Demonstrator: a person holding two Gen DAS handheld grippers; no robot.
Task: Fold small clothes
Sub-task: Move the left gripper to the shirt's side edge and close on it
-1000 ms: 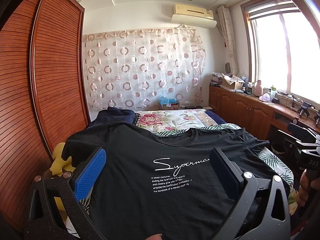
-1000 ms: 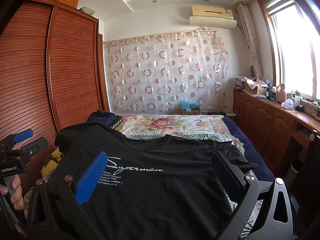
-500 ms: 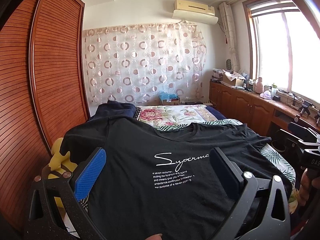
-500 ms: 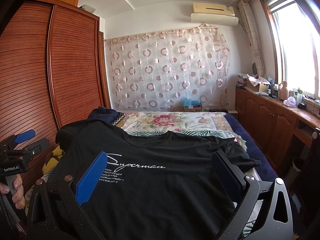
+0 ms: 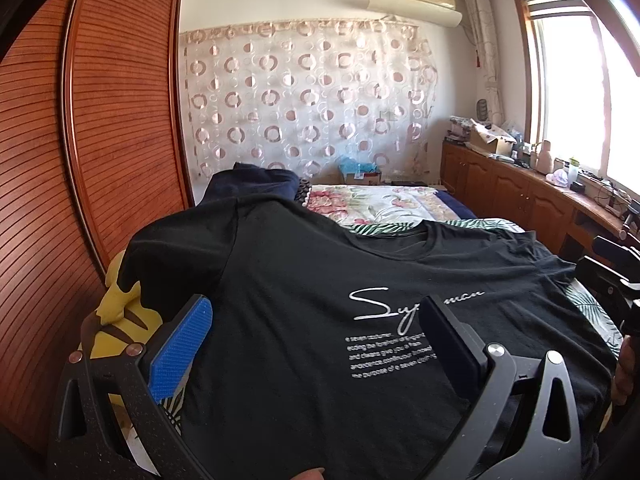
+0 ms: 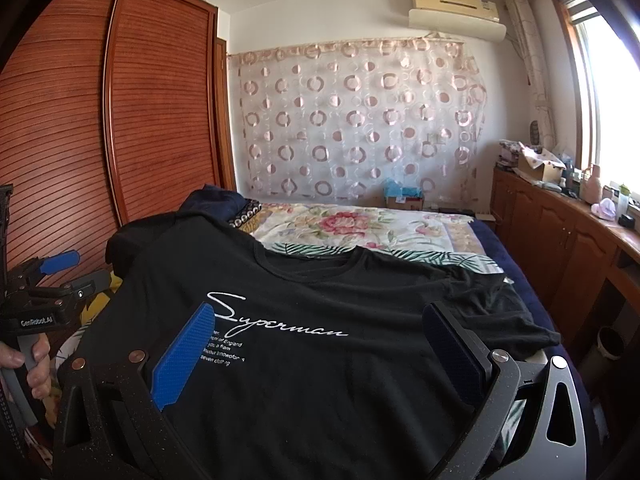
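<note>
Black cotton T-shirt (image 5: 304, 320) lies flat, white script across its chest. Left gripper (image 5: 316, 344) and right gripper (image 6: 316, 352) gape wide, ribbed blue pads (image 6: 182, 356) bare.

One black T-shirt (image 5: 304, 320); two grippers (image 5: 316, 332) (image 6: 316, 340); one bed (image 6: 360, 232).

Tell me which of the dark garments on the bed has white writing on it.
The black T-shirt spread flat in front, with white script across its chest. The dark navy garment bunched behind it by the wardrobe shows no writing.

Matt black cloth t-shirt (image 5: 304, 320), ribbed glossy wood wardrobe doors (image 6: 160, 112), sheer patterned curtain (image 6: 360, 120)
</note>
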